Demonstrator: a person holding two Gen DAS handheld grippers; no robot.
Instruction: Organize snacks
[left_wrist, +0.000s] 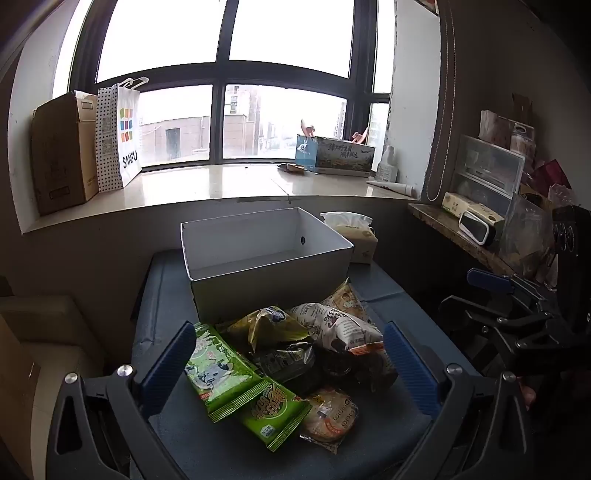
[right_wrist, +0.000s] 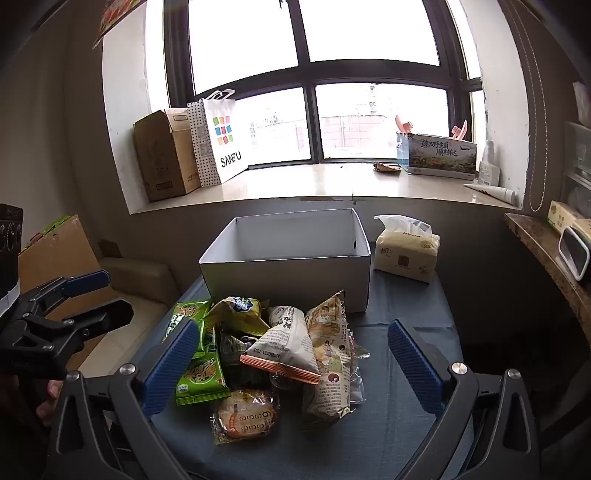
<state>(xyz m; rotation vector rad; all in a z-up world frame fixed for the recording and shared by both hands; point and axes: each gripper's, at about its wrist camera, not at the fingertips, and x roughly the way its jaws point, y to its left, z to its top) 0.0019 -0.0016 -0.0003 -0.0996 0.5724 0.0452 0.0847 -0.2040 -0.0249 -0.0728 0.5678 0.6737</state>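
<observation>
Snack packets (right_wrist: 266, 354) heaped on table (right_wrist: 406, 406), white box (right_wrist: 291, 273) behind, bare inside

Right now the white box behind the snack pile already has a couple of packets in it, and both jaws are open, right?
Not quite. The white box holds nothing; the right wrist view shows its bare inside. All the packets lie in the snack pile in front of it. Both sets of jaws are open, as you said.

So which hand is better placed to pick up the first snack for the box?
Probably left: its open fingers already flank the green packets near the white box. The right gripper frames the tan bags about as well.
</observation>
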